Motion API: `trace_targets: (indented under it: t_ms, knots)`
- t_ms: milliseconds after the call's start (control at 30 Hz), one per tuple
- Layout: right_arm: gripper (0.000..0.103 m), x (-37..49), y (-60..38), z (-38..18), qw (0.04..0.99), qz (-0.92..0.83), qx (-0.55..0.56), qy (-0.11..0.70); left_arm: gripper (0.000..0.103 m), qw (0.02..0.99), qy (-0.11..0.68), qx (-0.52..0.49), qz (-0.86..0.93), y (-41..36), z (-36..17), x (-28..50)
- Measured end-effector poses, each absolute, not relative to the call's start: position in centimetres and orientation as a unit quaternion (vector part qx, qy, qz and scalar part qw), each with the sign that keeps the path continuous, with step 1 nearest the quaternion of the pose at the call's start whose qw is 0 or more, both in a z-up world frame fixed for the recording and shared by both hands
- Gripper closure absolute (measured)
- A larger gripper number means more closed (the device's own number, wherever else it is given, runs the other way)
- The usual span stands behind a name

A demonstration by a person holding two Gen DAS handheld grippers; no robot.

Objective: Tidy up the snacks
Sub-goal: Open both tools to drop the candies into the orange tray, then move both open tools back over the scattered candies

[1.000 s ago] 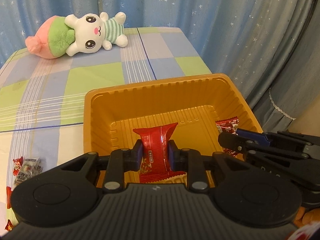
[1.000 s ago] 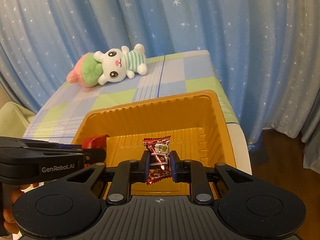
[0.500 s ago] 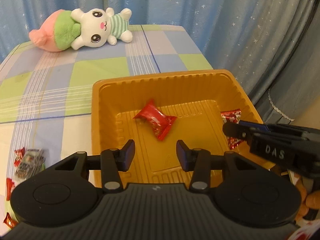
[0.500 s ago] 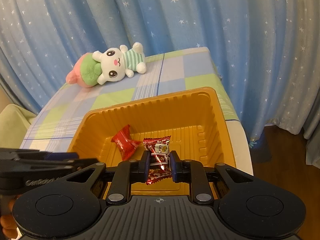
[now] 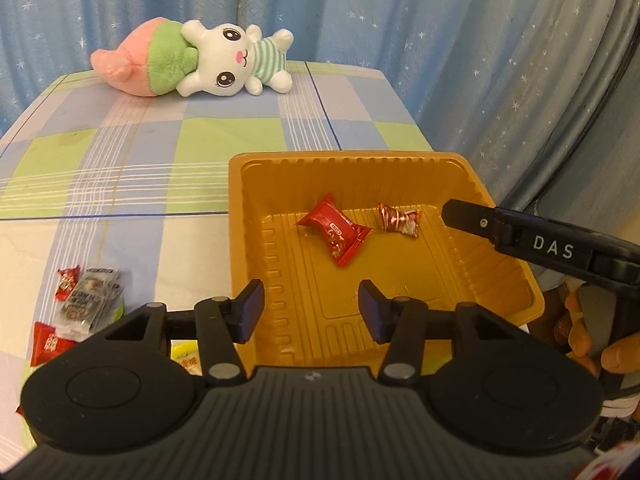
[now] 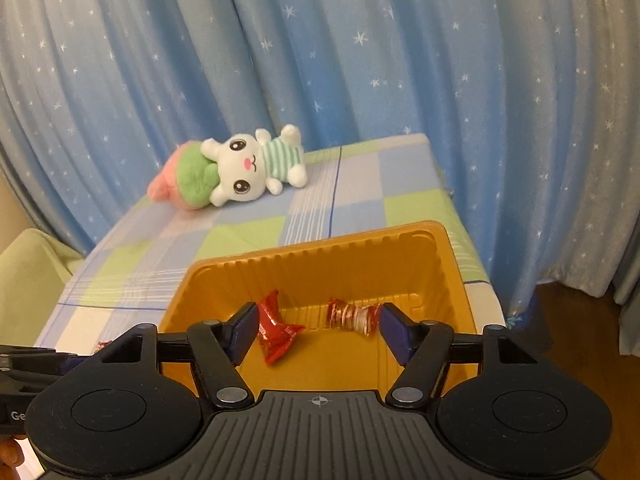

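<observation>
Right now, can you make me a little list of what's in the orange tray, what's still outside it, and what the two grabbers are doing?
tray: orange tray on the checked tablecloth
in tray: red snack pack and a twisted candy, lying apart
outside tray: small snack pile on the cloth, left of the tray
left gripper: open, jaws just opened, nothing between them
right gripper: open, jaws just opened, over the tray, holding nothing
far end: plush bunny lying down

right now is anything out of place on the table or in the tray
Yes: several snack packets lie loose on the tablecloth left of the orange tray, while only two wrapped candies lie inside. A plush bunny lies at the far edge, unrelated to the snacks.
</observation>
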State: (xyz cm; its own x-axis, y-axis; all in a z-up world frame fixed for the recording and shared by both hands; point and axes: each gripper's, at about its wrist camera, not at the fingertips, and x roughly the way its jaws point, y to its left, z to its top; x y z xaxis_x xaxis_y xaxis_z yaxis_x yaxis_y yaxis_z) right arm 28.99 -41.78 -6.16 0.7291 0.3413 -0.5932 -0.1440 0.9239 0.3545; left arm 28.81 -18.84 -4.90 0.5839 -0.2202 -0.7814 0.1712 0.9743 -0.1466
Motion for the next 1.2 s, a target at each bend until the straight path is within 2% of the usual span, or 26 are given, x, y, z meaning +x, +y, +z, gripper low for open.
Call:
trace_targets:
  t_ms: [300,833,1200]
  knots:
    - [0.035,25.6,-42.6,-5.7,0.914,0.135,0.162,0.346,0.05,0.897,0.43,-0.031,-0.097,-16.8,-4.1,25.3]
    - [0.034,19.6,-40.0,-5.9,0.906,0.163,0.133,0.368,0.049,0.898,0.434,-0.066,-0.021,-8.9,-4.3,17.4]
    - [0.034,16.6,-35.6,-6.8,0.886,0.182,0.156,0.397,0.049,0.889,0.454,-0.068,0.004,-3.7,-6.3,14.2]
